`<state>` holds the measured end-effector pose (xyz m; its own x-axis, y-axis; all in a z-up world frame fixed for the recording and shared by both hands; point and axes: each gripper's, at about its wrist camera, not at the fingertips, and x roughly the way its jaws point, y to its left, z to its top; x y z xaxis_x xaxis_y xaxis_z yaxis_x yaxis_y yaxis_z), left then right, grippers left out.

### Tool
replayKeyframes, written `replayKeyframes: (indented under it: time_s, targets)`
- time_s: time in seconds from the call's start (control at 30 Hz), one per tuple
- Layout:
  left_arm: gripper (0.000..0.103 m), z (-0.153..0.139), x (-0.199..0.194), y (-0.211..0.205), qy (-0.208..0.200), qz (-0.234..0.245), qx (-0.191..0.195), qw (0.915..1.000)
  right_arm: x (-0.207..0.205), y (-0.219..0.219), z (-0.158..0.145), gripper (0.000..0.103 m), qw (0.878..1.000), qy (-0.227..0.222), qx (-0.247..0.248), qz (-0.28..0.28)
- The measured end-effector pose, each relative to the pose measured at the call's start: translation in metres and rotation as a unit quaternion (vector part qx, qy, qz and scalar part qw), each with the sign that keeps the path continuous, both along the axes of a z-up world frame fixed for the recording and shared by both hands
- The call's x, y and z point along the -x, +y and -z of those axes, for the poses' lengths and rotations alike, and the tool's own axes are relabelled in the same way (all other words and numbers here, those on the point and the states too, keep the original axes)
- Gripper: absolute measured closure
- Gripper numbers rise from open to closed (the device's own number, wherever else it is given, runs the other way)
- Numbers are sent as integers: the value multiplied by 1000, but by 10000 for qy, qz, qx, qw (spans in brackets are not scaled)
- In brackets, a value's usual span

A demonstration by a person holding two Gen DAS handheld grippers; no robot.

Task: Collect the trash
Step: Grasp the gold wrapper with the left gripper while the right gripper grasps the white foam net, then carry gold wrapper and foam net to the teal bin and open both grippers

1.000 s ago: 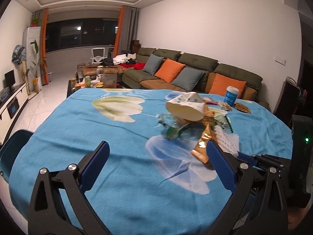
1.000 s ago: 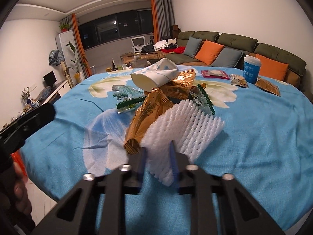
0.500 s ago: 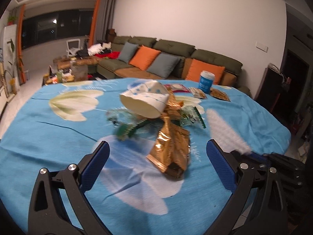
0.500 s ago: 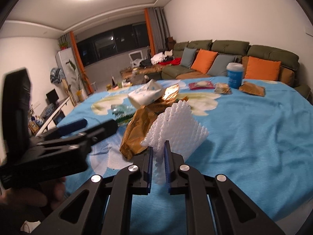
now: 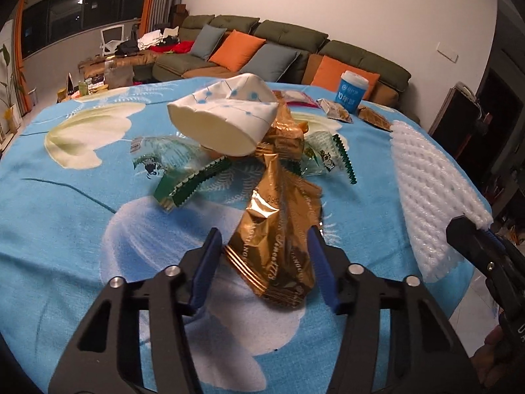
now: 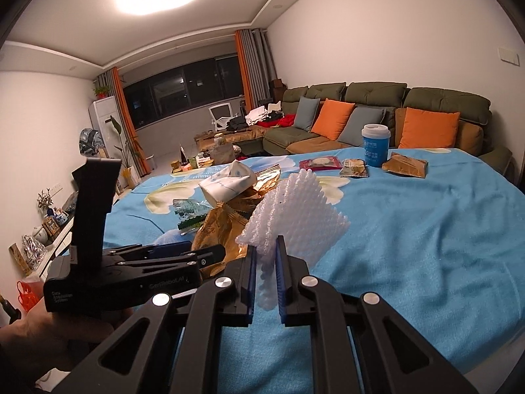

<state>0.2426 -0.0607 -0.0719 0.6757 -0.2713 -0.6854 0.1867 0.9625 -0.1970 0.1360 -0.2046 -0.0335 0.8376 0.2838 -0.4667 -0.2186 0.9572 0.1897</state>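
A pile of trash lies mid-table: a gold foil wrapper (image 5: pixel 279 239), a crushed white paper cup (image 5: pixel 226 121) and clear green-edged wrappers (image 5: pixel 183 177). My left gripper (image 5: pixel 265 262) is open, its jaws on either side of the gold wrapper's near end. My right gripper (image 6: pixel 265 272) is shut on a white foam net (image 6: pixel 295 220) and holds it above the blue tablecloth (image 6: pixel 426 246). The foam net also shows at the right of the left wrist view (image 5: pixel 430 193). The gold wrapper shows in the right wrist view (image 6: pixel 220 229) behind the left gripper's body.
A blue paper cup (image 6: pixel 375 146) stands at the table's far side with several snack packets (image 6: pixel 405 165) beside it. A green sofa with orange cushions (image 6: pixel 361 115) runs behind the table. A low cabinet (image 6: pixel 42 239) stands at the left.
My left gripper has moved forward onto the gold wrapper and its jaws have narrowed around it. My right gripper has lifted the foam net higher off the table.
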Motion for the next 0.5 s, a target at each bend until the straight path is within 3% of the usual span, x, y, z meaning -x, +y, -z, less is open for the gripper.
replayKeyframes:
  time_s: [0.2, 0.23, 0.33, 0.5]
  targets:
    - [76, 4, -2, 0, 37, 102, 44, 9999, 2, 2, 0, 94, 10000, -17, 37, 3]
    - [85, 5, -1, 0, 42, 139, 68, 9999, 2, 3, -1, 94, 10000, -30, 45, 1]
    - [87, 4, 3, 3, 1, 181, 184, 9997, 4, 6, -4, 94, 9999, -81, 101, -12]
    - [88, -16, 29, 17, -398, 113, 304, 9987, 7, 12, -11, 94, 9996, -206, 181, -45]
